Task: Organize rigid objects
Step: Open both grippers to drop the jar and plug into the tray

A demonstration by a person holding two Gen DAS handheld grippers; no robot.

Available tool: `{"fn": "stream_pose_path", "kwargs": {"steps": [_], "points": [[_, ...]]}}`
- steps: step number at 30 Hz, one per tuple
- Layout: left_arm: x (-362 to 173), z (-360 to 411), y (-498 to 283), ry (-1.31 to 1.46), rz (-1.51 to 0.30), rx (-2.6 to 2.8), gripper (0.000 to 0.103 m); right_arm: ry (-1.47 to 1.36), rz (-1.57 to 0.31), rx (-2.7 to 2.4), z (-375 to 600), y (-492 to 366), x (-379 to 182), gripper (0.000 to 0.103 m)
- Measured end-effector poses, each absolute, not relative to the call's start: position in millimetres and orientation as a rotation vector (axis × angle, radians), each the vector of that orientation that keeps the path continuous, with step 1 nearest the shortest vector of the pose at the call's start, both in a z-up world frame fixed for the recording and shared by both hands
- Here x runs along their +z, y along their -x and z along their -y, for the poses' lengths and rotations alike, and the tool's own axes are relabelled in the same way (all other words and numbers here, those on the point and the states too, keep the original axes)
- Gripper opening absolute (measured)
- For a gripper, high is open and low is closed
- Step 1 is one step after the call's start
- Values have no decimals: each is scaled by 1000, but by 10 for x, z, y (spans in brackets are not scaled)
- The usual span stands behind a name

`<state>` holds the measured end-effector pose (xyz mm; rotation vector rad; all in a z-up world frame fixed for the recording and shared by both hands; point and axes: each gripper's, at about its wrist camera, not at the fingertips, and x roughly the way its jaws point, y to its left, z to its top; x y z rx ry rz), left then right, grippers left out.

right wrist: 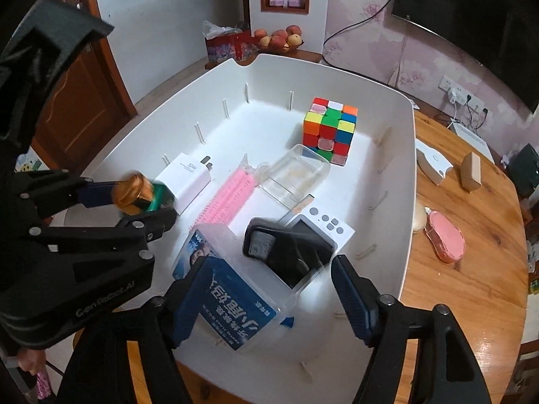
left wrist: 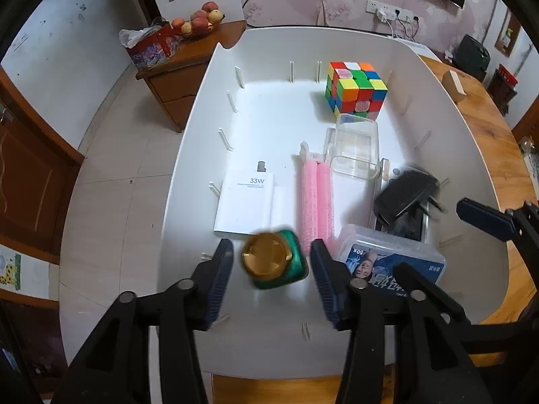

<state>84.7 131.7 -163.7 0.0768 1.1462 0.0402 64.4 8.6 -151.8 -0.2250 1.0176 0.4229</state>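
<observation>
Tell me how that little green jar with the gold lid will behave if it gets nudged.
The green jar looks squat, so it probably resists tipping while upright. Its gold lid is round and glossy, so it may slip against the left claw pads. Tipped over, it could roll.

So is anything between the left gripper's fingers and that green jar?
Nothing visible. The green jar sits inside the white bin between the left gripper fingers, a clear gap either side.

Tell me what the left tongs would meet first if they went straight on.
Most likely the green jar with a gold lid, which sits between the open left tongs, untouched. Past it lies the white 33W charger, though depth is unclear.
</observation>
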Motion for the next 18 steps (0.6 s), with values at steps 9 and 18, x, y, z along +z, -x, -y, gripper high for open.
{"fn": "stream_pose_path", "kwargs": {"steps": [9,18], "points": [[-1459,-1288,-753,-60,-1091,59,83,215,-983,425,-24,-551,-1441,75],[-1249,-1177,-624,-71,-1052,51,84,190,-939,424,86,-466,-1297,75]]}}
